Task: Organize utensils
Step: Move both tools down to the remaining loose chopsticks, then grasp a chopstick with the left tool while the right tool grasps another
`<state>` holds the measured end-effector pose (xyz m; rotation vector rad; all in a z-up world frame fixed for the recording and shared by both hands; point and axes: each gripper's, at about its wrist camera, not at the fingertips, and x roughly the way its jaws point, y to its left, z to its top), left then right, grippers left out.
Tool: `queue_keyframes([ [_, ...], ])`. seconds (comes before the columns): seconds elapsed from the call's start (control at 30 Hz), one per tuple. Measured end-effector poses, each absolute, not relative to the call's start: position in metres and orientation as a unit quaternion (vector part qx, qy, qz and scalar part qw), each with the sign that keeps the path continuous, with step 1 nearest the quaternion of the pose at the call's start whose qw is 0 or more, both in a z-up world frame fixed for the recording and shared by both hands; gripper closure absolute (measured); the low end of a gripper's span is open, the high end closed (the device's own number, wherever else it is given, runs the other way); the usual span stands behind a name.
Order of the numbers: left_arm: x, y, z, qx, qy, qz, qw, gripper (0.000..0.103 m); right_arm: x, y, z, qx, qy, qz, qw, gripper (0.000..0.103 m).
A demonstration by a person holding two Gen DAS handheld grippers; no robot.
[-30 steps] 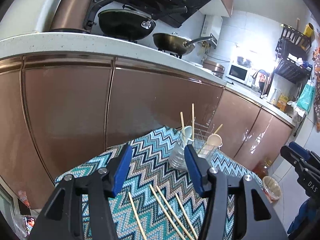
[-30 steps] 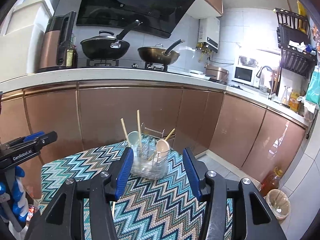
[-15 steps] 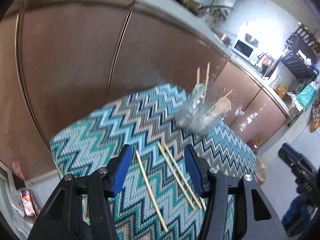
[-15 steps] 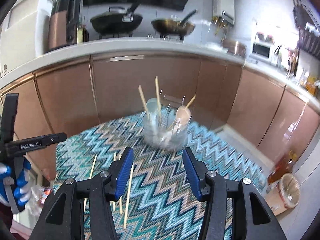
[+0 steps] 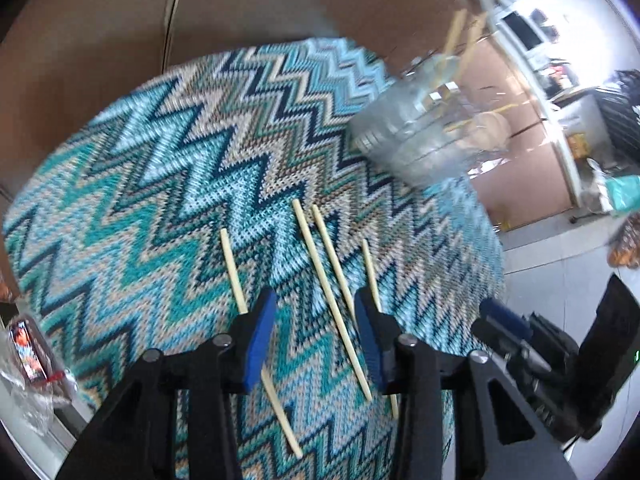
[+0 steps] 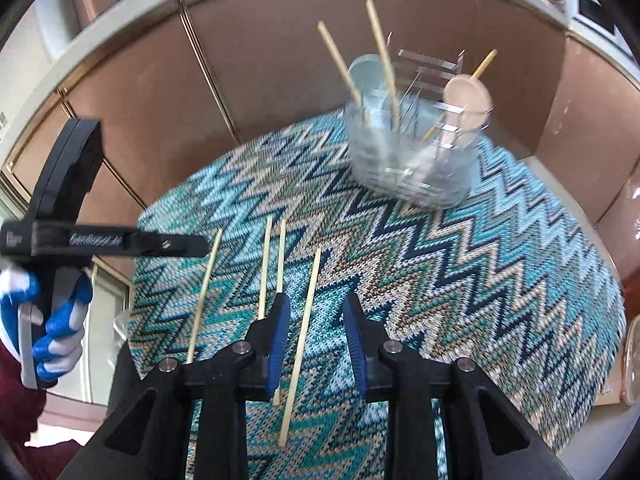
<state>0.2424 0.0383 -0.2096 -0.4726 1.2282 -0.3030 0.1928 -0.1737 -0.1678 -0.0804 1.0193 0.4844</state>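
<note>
My left gripper (image 5: 314, 316) points steeply down at the zigzag tablecloth (image 5: 140, 184), and its blue-padded jaws are closing with a fair gap between them. No pad presses on anything. One chopstick (image 5: 336, 304) runs lengthwise through that gap, lying flat on the cloth. Left of it, a lone chopstick (image 5: 233, 270) lies with its near end hidden behind the left finger, and a short piece of stick shows again below that pad. Two more run beside the middle one on the right, the far-right chopstick (image 5: 370, 270) slipping under the right finger. In the right wrist view this same gripper juts in from the left edge, gripped by my gloved left hand (image 6: 60, 320), blue and white.

My right gripper (image 6: 314, 312) also points steeply down, jaws closing and already narrow, pads touching nothing. Here a single chopstick (image 6: 306, 320) lies between the pads, flat on the cloth and slightly slanted. To its left a close pair of chopsticks (image 6: 276, 264) ends at the left finger, and further left another stick (image 6: 204, 292) lies apart from them.

Toward the far right of the table stands the clear utensil holder (image 6: 416, 160), blurred in both views. Two chopsticks (image 6: 380, 56) lean upright in it beside a pale blue spoon (image 6: 368, 76), with a beige spoon (image 6: 468, 96) on its right side. Behind the table runs a row of copper-brown cabinet doors (image 6: 260, 60) under a pale countertop.
</note>
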Motion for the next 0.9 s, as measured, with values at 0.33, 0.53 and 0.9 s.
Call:
queue_keyframes([
  [0.33,0.294,0.019,-0.242,-0.198,0.626,-0.106,0.747,0.078,0.243,-0.155,-0.213,-0.046,0.541,0.263,0.798,0.087],
  [0.53,0.307,0.015,-0.250,-0.188,0.645,-0.091,0.735,0.086,0.267,-0.141,-0.230,-0.054,0.563,0.275,0.777,0.088],
  [0.9,0.318,-0.010,-0.258,-0.153,0.664,-0.062,0.729,0.090,0.290,-0.117,-0.256,-0.091,0.592,0.266,0.755,0.093],
])
